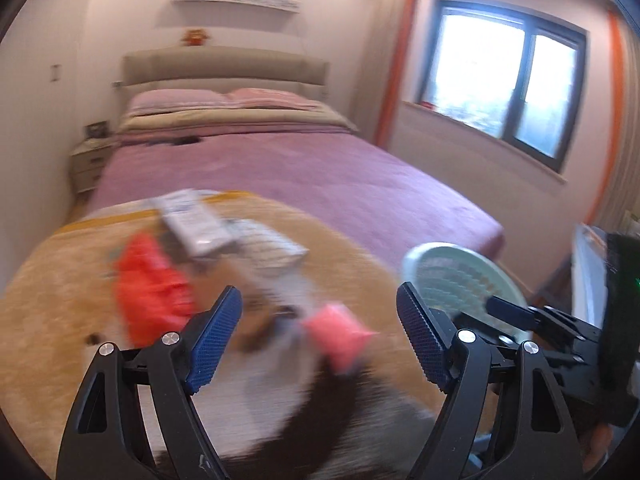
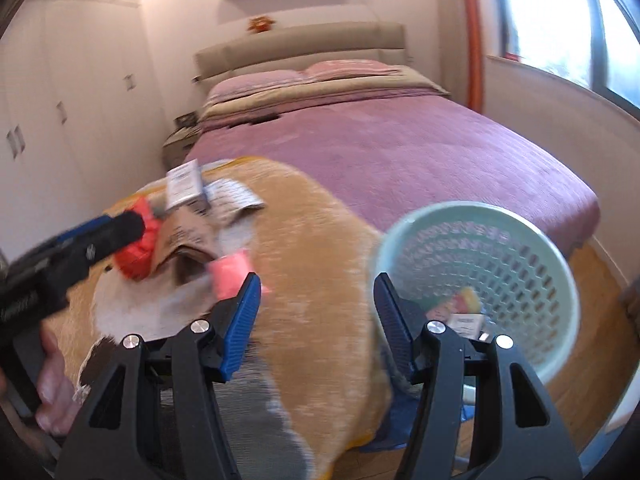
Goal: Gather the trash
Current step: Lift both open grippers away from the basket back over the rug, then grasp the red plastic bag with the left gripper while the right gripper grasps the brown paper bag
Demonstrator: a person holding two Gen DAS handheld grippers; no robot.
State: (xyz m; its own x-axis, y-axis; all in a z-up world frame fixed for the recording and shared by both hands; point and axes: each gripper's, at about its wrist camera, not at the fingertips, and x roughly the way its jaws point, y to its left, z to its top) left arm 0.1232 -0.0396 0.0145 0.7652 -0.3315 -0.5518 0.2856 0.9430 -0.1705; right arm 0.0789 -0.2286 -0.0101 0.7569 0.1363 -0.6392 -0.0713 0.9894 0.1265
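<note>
Trash lies on a tan plush blanket (image 1: 60,280) at the foot of the bed: a red-orange wrapper (image 1: 150,288), a pink packet (image 1: 340,334), white printed packets (image 1: 192,220) and brown paper (image 2: 188,240). My left gripper (image 1: 318,332) is open and empty, with the pink packet just beyond its fingertips. My right gripper (image 2: 316,304) is open and empty, between the blanket and a pale green mesh basket (image 2: 516,264) that holds a few pieces of trash. The pink packet (image 2: 232,272) sits by its left finger. The left gripper (image 2: 100,236) also shows at the left of the right wrist view.
A purple bedspread (image 1: 280,168) covers the bed, with pillows and a beige headboard (image 1: 224,68) at the far end. A nightstand (image 1: 90,160) stands left of it. A window (image 1: 508,76) is on the right wall. White wardrobes (image 2: 60,112) line the left. Wood floor (image 2: 592,360) lies under the basket.
</note>
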